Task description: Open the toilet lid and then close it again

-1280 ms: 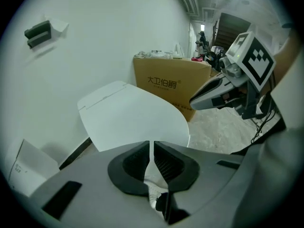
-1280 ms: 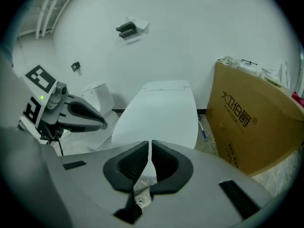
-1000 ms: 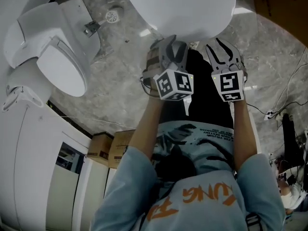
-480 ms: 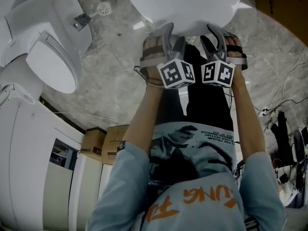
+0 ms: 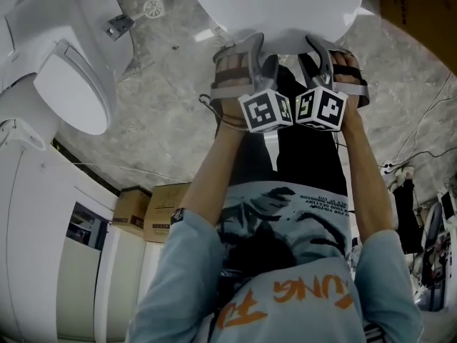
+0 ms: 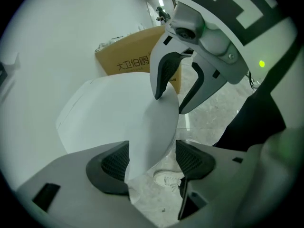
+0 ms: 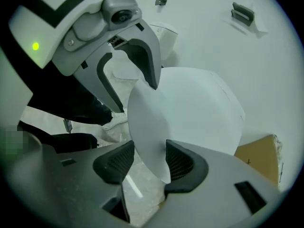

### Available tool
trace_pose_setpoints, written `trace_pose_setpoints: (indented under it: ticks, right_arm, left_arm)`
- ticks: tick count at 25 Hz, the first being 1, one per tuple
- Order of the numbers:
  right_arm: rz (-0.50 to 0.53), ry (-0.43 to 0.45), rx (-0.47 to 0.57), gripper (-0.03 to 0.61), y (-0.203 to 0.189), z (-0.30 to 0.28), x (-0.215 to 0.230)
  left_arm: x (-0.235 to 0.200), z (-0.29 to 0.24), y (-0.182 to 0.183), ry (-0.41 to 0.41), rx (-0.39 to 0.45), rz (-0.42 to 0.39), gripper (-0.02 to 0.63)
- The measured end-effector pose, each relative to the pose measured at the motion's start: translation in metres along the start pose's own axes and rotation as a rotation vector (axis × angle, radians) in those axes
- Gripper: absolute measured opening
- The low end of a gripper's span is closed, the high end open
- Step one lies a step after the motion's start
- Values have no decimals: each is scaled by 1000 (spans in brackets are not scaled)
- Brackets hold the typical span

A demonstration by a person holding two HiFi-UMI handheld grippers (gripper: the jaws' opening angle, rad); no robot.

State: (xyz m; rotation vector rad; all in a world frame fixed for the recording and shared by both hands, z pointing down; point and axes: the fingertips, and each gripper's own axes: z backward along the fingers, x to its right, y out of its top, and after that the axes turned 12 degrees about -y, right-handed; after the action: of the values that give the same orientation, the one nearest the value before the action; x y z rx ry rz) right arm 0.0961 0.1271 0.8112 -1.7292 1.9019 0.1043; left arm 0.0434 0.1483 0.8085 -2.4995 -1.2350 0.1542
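We see the toilet lid at the top of the head view, a broad white shell with its free edge toward the person; the left gripper and the right gripper meet that edge side by side, their marker cubes almost touching.

Only the gripper views show the jaws. In the left gripper view the lid's thin rim stands between the pads, lying against the left one, with a gap on the other side through which a white shoe shows on the floor. In the right gripper view the rim lies against the right pad and the left one stands clear. So both tongs are parted and astride the rim, neither pinched onto it; each of these views also takes in the other gripper, likewise astride the rim.

The head view alone shows a second toilet at the left, its lid down over the bowl, and a floor drain near it. It also shows cardboard boxes on the floor; we cannot tell what is in them. The gripper views show a printed cardboard box behind the lid.
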Motion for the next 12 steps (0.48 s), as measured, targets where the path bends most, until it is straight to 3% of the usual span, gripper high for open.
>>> trace_pose_setpoints:
  ticks: [4,7,12]
  right_arm:
    - [-18,-8,18,222,7,13,9]
    - [-51,-35,57,218,16,28,22]
    - [-101,-77,84,196,29,69,45]
  left_arm:
    - [-2,10,2,27,-16,-87,331]
    - [-13,20,5,93,-50,-151,339]
    - [-21,45,23,161,-53,-196,356]
